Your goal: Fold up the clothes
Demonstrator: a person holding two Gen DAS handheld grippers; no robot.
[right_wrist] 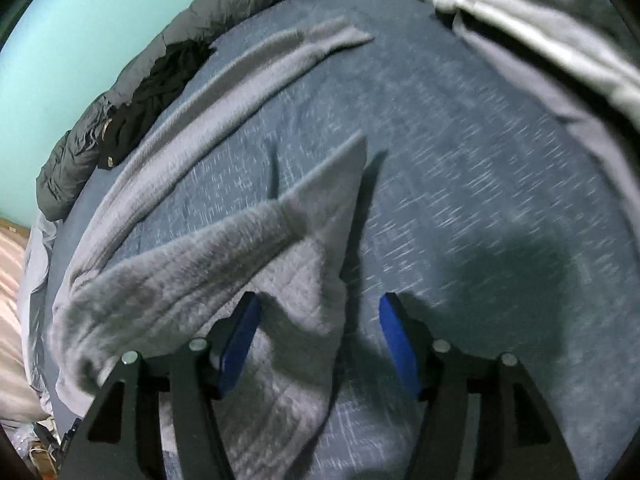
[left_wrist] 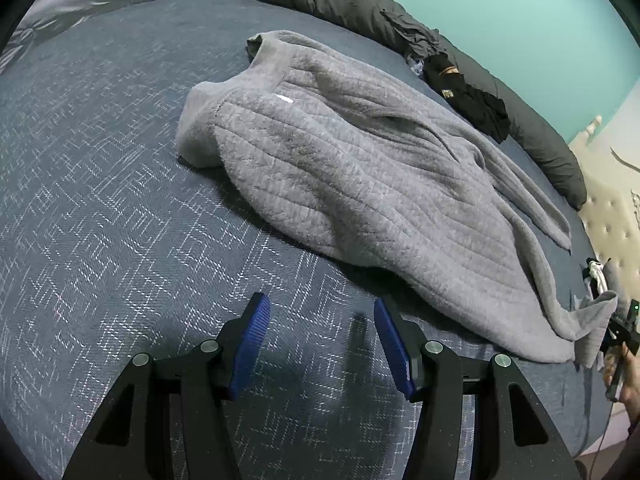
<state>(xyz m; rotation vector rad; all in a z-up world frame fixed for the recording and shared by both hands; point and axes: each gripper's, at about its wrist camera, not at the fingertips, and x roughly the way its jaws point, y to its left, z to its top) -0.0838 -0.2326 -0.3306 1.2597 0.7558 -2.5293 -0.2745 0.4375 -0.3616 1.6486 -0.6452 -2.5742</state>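
A grey quilted fleece garment point(left_wrist: 340, 160) lies spread on the blue patterned bed point(left_wrist: 100, 200). My left gripper point(left_wrist: 320, 308) hovers open over bare bedspread just in front of the garment's near edge, with nothing between its blue pads. At the far right edge of the left wrist view, the garment's corner point(left_wrist: 596, 316) rises up to my right gripper point(left_wrist: 622, 328). In the blurred right wrist view, my right gripper point(right_wrist: 320, 298) stands open, and a corner of the grey garment point(right_wrist: 200, 264) drapes between its fingers, against the left pad point(right_wrist: 240, 336). A long sleeve point(right_wrist: 240, 92) stretches away across the bed.
A dark grey duvet point(left_wrist: 360, 12) is bunched along the far side by the teal wall, with black clothes point(left_wrist: 468, 96) on it. Light grey fabric point(right_wrist: 540, 40) lies at the top right of the right wrist view. A beige tufted headboard point(left_wrist: 612, 216) borders the bed.
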